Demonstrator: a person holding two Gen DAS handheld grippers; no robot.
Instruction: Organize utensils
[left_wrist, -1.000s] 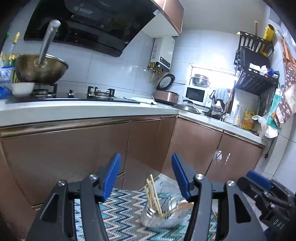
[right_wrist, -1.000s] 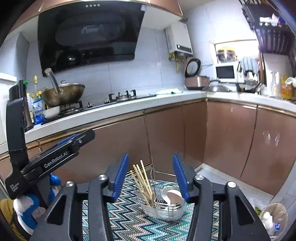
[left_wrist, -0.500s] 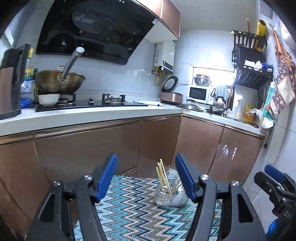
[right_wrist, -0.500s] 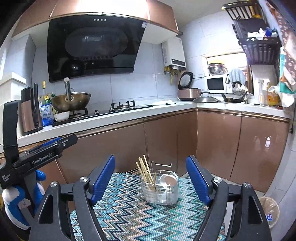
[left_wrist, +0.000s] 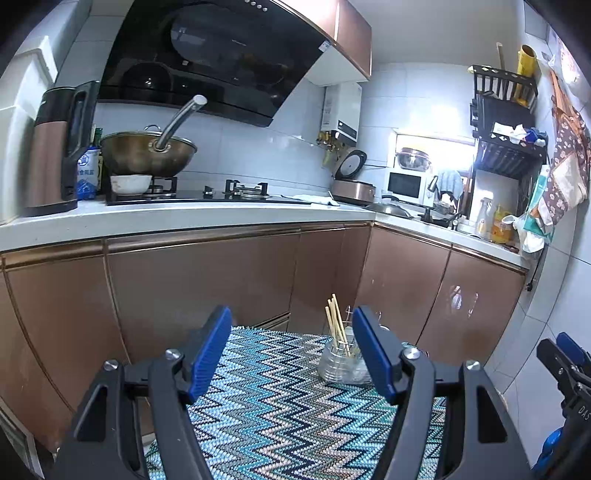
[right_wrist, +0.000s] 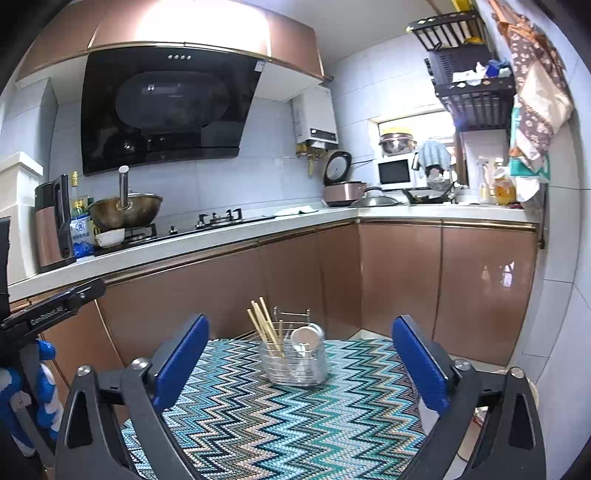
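Observation:
A wire utensil holder stands on a zigzag-patterned mat. Wooden chopsticks and a pale spoon stick up out of it. My right gripper hovers over the mat's near part, well short of the holder; its jaws are opening wide, with nothing between them. In the left wrist view the holder and its chopsticks sit ahead, just inside the right finger. My left gripper is open and empty above the mat. Each gripper shows at the edge of the other's view.
Copper-coloured cabinets wrap around behind the mat under a white counter. On the counter are a wok, a kettle, a rice cooker and a microwave. A black rack hangs on the right wall.
Both grippers have drawn back from the holder, which now looks smaller and farther off. The right jaws have spread much wider; the left jaws widened a little.

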